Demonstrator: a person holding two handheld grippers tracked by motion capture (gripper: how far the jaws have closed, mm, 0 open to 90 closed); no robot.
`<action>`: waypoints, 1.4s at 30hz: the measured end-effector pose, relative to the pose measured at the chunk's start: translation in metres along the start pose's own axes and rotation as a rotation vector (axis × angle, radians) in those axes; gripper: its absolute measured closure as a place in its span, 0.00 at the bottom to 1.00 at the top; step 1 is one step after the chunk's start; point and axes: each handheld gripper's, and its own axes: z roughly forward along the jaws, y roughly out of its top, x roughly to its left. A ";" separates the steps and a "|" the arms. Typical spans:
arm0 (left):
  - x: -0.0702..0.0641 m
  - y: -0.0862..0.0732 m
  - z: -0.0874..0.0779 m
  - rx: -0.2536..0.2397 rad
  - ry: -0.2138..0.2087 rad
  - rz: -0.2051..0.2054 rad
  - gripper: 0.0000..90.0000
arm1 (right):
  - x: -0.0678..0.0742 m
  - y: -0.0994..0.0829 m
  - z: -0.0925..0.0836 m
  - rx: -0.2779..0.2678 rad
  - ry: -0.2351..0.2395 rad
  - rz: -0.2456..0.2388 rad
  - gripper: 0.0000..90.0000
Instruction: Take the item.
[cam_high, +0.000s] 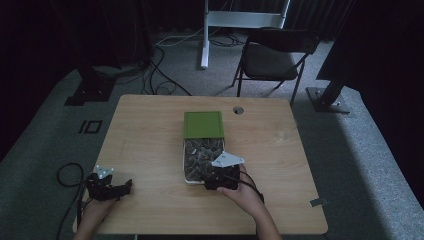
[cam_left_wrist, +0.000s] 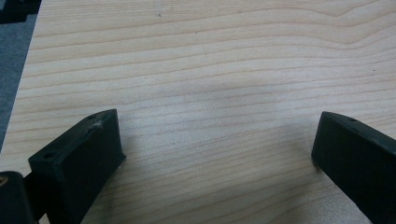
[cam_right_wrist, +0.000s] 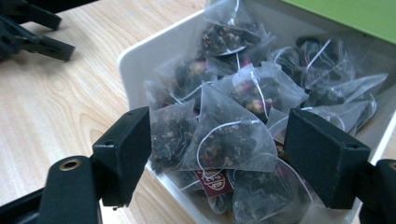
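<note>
Table (cam_high: 150, 145): box (cam_high: 202, 150) lengthwise front-to-back.

A light wooden table (cam_high: 150, 145) with a visible grain stands on grey carpet (cam_high: 45, 145). Near its middle lies a white box (cam_right_wrist: 154, 51) full of see-through tea bags (cam_right_wrist: 229, 140) (pyramid-shaped, with strings and small tags), its green lid (cam_high: 203, 124) slid toward the far end. A round cable hole (cam_high: 238, 110) sits near the far edge, just right of the lid.
</note>
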 end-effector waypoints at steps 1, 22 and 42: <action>0.000 0.000 0.000 0.000 0.000 0.000 0.03 | 0.001 0.000 0.001 0.005 -0.006 -0.001 0.28; 0.000 0.000 0.000 0.000 0.000 0.000 0.03 | 0.013 -0.007 0.020 0.041 -0.003 -0.001 0.58; 0.000 0.000 0.000 0.000 0.000 0.000 0.03 | 0.008 0.000 0.008 -0.030 -0.003 0.046 0.85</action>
